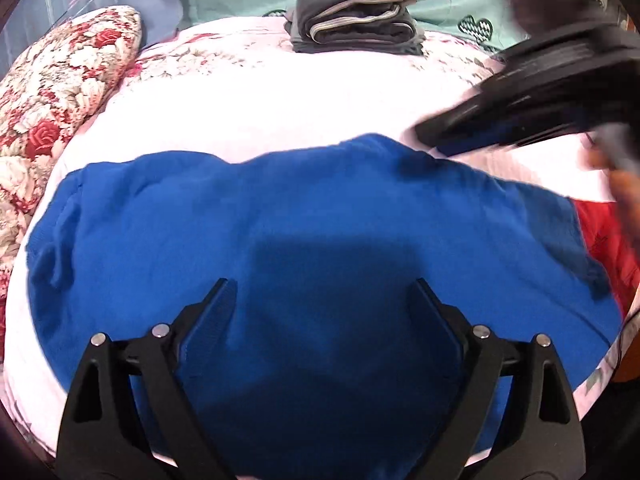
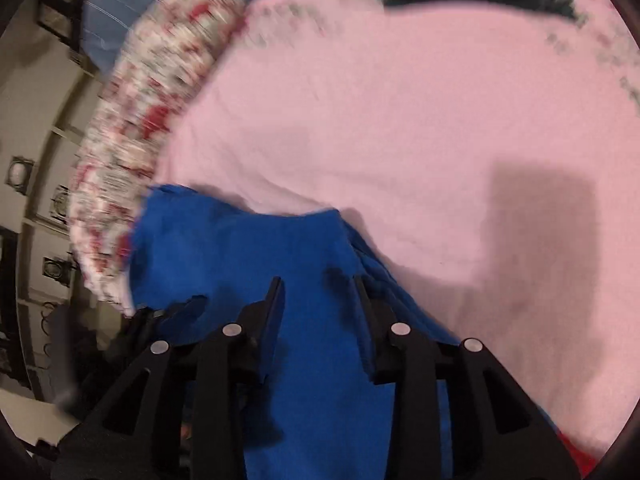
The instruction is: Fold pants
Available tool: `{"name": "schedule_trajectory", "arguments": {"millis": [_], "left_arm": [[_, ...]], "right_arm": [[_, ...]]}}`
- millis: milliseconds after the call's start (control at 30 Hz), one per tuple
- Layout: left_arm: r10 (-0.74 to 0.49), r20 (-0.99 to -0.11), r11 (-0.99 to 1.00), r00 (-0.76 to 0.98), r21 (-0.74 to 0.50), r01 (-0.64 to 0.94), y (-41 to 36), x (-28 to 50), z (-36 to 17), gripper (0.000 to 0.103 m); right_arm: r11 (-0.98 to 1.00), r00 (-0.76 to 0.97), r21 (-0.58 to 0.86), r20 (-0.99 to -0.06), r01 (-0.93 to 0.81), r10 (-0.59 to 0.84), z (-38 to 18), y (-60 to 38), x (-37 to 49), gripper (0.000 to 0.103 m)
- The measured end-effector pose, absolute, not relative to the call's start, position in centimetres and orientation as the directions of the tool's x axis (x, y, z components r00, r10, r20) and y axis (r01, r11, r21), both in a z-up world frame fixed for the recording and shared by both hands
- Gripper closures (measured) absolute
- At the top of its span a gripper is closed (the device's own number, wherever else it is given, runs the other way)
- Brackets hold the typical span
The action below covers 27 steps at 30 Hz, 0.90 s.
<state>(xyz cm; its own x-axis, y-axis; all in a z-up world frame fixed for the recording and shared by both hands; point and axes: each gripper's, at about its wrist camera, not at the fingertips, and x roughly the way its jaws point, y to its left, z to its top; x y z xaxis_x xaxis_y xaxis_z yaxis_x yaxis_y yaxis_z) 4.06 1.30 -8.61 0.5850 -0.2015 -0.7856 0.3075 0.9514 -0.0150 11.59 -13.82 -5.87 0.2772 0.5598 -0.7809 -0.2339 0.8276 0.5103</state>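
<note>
Bright blue knit pants (image 1: 304, 216) spread across pale pink bedsheet (image 1: 280, 108), partway through folding; left gripper (image 1: 324, 284) jaws wide apart, hovering over near edge, holding nothing; right gripper (image 2: 318, 280) jaws parted over blue cloth at right; grasp hard to tell through blur; next move likely calls for pinching edge; folded dark grey garments (image 1: 354, 12) far; red cloth (image 1: 600, 236) cut off right.

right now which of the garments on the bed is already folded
The dark grey pants with pale piping, stacked at the far edge; the blue pants lie spread flat.
</note>
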Motion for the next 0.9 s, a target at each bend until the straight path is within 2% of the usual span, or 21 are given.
{"name": "schedule_trajectory", "arguments": {"millis": [33, 100, 133, 200, 233, 267, 333, 467, 667, 733, 800, 833, 900], "left_arm": [[-0.215, -0.773, 0.951, 0.596, -0.027, 0.308, 1.2, 3.6, -7.8, 0.013], [-0.265, -0.731, 0.935, 0.629, -0.037, 0.352, 0.2, 2.0, -5.8, 0.013], [-0.291, -0.714, 0.922, 0.637, -0.033, 0.385, -0.7, 1.2, -4.8, 0.013], [-0.368, -0.68, 0.876, 0.634, -0.024, 0.482, -3.4, -0.9, -3.2, 0.012], [-0.406, -0.67, 0.847, 0.621, -0.021, 0.531, -4.8, -1.9, -2.8, 0.011], [-0.427, -0.669, 0.825, 0.609, -0.011, 0.566, -6.3, -2.6, -2.8, 0.011], [-0.445, -0.687, 0.797, 0.574, -0.012, 0.604, -8.4, -2.9, -3.5, 0.011], [-0.439, -0.728, 0.795, 0.527, -0.041, 0.606, -11.2, -2.1, -5.9, 0.011], [-0.363, -0.799, 0.813, 0.48, -0.02, 0.581, -12.7, -2.2, -9.1, 0.01], [-0.379, -0.793, 0.814, 0.477, -0.041, 0.579, -12.2, -1.9, -9.6, 0.008], [-0.381, -0.787, 0.814, 0.486, -0.036, 0.58, -12.0, -2.0, -9.6, 0.008], [-0.383, -0.785, 0.814, 0.487, -0.038, 0.579, -11.9, -2.0, -9.7, 0.008], [-0.392, -0.778, 0.817, 0.491, -0.049, 0.575, -11.7, -2.0, -9.7, 0.009]], "right_arm": [[0.82, 0.327, 0.517, -0.752, -0.246, 0.572, -3.8, -15.4, 10.1, 0.065], [0.841, 0.464, 0.48, -0.703, -0.251, 0.539, 0.6, -19.9, 5.6, 0.04], [0.867, 0.553, 0.446, -0.675, -0.221, 0.488, 2.7, -23.0, 2.5, 0.035], [0.913, 0.671, 0.389, -0.645, -0.125, 0.367, 4.6, -28.4, -2.8, 0.008], [0.931, 0.718, 0.362, -0.637, -0.043, 0.28, 4.9, -31.3, -5.7, 0.005], [0.938, 0.745, 0.344, -0.638, 0.048, 0.196, 4.6, -34.2, -9.0, 0.004], [0.925, 0.741, 0.349, -0.659, 0.15, 0.128, 3.1, -37.5, -12.9, 0.004], [0.839, 0.702, 0.426, -0.708, 0.338, 0.077, -3.8, -41.8, -17.9, 0.004], [0.785, 0.728, 0.524, -0.671, 0.331, 0.142, -9.5, -41.3, -16.4, 0.004], [0.829, 0.736, 0.458, -0.672, 0.322, 0.086, -9.5, -40.4, -15.8, 0.01], [0.852, 0.732, 0.45, -0.67, 0.267, 0.124, -9.7, -39.4, -14.5, 0.058], [0.87, 0.719, 0.422, -0.684, 0.255, 0.121, -9.8, -38.8, -14.1, 0.062], [0.889, 0.736, 0.391, -0.67, 0.236, 0.099, -9.4, -38.1, -14.0, 0.077]]}}
